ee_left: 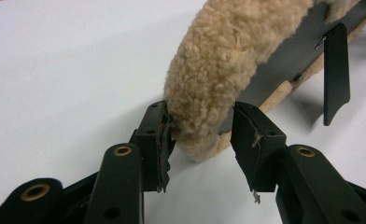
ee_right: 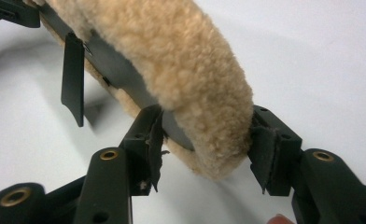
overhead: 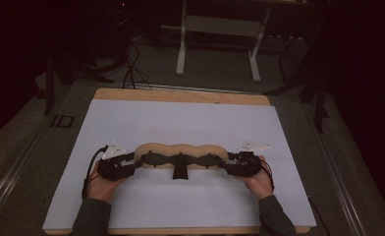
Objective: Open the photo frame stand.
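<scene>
A long tan fleece pad (overhead: 180, 150) with a black lining and a short black strap tab (overhead: 179, 169) lies crosswise on the white sheet (overhead: 180, 118). My left gripper (overhead: 134, 161) is at its left end and my right gripper (overhead: 228, 162) at its right end, each held in a hand. In the left gripper view the rounded fleece end (ee_left: 204, 93) sits between the jaws of the left gripper (ee_left: 200, 135), both pads against it. In the right gripper view the right gripper (ee_right: 204, 135) grips the other end (ee_right: 209, 116), one pad on the black lining, one on fleece.
The white sheet covers a wooden board (overhead: 180, 96) whose edge shows at the back. Beyond it, on the dark floor, stand a white table frame (overhead: 220, 29) and some cables (overhead: 131, 69). Dark floor runs along both sides of the board.
</scene>
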### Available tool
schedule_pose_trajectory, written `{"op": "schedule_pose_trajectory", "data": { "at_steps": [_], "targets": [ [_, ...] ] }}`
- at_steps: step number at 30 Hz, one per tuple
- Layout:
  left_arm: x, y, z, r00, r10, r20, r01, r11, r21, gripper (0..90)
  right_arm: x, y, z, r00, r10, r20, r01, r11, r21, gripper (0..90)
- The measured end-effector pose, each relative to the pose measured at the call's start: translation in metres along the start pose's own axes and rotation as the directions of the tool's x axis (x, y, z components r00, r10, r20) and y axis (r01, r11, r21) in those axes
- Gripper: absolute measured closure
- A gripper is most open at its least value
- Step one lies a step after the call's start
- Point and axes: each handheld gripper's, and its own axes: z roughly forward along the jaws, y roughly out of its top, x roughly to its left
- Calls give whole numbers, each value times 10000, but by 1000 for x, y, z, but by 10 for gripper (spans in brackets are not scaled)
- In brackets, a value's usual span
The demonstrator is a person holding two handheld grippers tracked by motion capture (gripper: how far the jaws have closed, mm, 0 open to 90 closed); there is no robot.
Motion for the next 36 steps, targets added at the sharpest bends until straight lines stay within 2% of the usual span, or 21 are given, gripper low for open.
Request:
{"op": "schedule_pose_trajectory", "data": {
  "at_steps": [5, 12, 18, 23, 26, 31, 36],
  "targets": [
    [-3, 0, -2, 10000, 64, -15, -64, 9999, 83, 573, 2, -2, -2, 10000, 64, -14, -64, 9999, 97, 473],
    [-2, -1, -3, 9999, -48, 119, 47, 10000, 84, 554, 2, -7, -6, 9986, 347, 400, -374, 9971, 668, 483],
    [-2, -1, -4, 9998, -71, 180, 69, 9999, 95, 527, 3, -9, -12, 9971, 575, 507, -610, 9956, 708, 440],
    [-2, -2, -6, 9997, -127, 212, 125, 9998, 123, 505, 5, -12, -15, 9963, 572, 640, -620, 9952, 758, 420],
    [-5, -3, -6, 9997, 164, -205, -155, 9990, 431, 486, 8, -14, -17, 9972, 440, 596, -489, 9954, 822, 426],
    [-6, -5, -7, 9992, 267, -303, -251, 9983, 531, 481, 12, -15, -19, 9980, 407, 480, -448, 9953, 861, 424],
    [-4, -7, -13, 9991, 230, -356, -213, 9987, 456, 478, 10, -16, -20, 9973, 640, 370, -668, 9944, 816, 413]
  ]
}}
